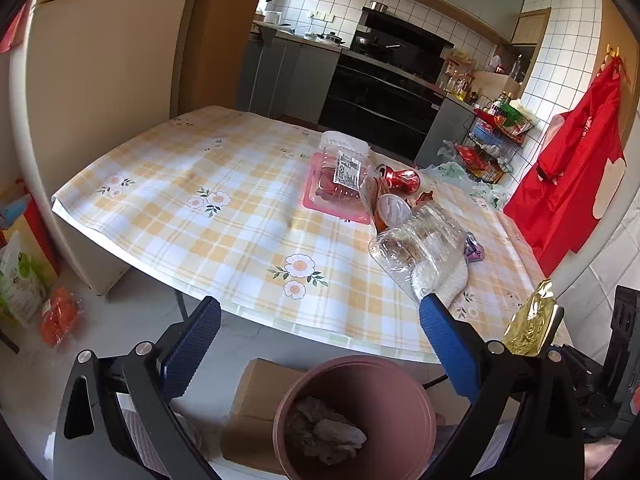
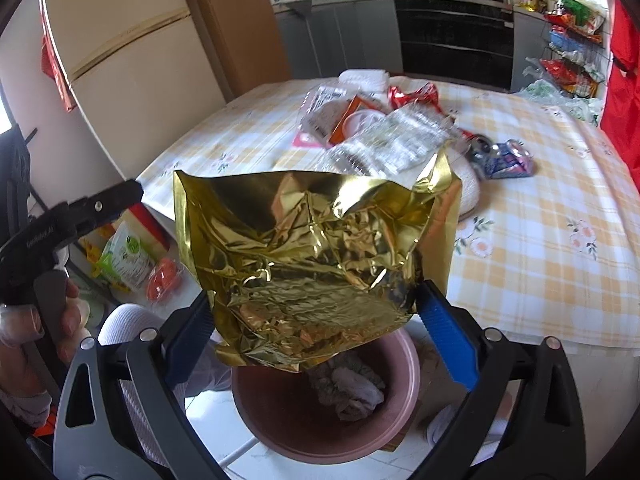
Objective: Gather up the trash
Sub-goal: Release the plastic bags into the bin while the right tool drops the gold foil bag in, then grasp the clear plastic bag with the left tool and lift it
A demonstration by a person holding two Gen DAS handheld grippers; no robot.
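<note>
Far left, beside the fridge: floor clutter of bags and a box, none of it in play yet. Next over, left gripper, spread to its widest, nothing between the blue pads, poised above the near table edge with the pink bin directly beneath; crumpled grey paper already lying inside. Centre, in the right wrist view: right gripper clamped on the lower corners of a gold foil bag, bag standing upright, its broad face square to the camera and its long axis running across the jaws, bottom edge hanging just over the bin's mouth. Probably the drop stage for this piece: bin straight below and slightly ahead, so little more than letting go, though a bag this wide could catch on the rim. Further right, on the checked tablecloth: remaining litter in a cluster, a clear crushed bottle lying lengthwise toward the left gripper, a crushed red can, a pink tray, a small purple wrapper. Bottle nearest the empty left gripper, likely next.
</note>
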